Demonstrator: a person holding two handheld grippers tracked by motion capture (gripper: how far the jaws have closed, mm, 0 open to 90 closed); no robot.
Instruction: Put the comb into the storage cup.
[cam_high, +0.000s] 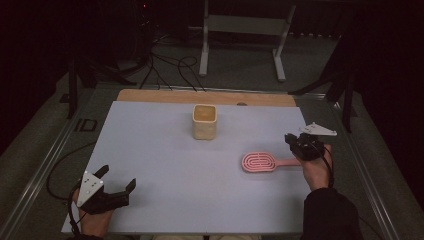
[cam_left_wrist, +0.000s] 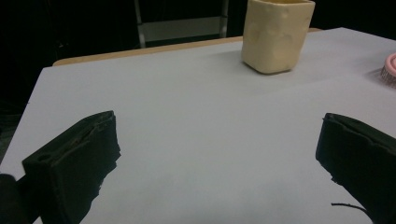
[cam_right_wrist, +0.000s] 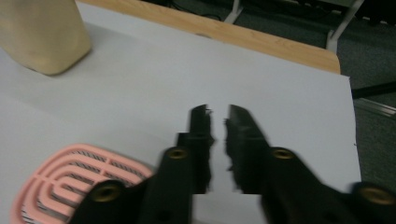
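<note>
The right tool (cam_high: 296, 143) sits at the handle end of the pink hairbrush (cam_high: 259, 162), its black jaws drawn nearly together. In the right gripper view a narrow slit is left between them, and I can't tell from there whether the handle is pinched inside; the brush's slotted head (cam_right_wrist: 79, 179) lies just to the left of the jaws. A grey three-cornered plate (cam_high: 318, 130) rides on top of this tool, and the person's right hand (cam_high: 316, 170) comes up behind it from the near edge.

The hairbrush lies flat on the desk (cam_high: 165, 150), on its right side. Its long axis runs roughly across the desk: the oval head points left toward the middle, the thin handle points right toward the tool. I can read no brand or lettering on it.

The left tool (cam_high: 118, 181) rests at the near left corner, well apart from the brush, its jaws spread wide with only bare desk between them in the left gripper view.

Farther back, near the middle, stands a cream square-sided cup (cam_high: 204, 121), upright and unmarked. On the frame left of the desk, the letters "ID" (cam_high: 86, 125) can be made out.
</note>
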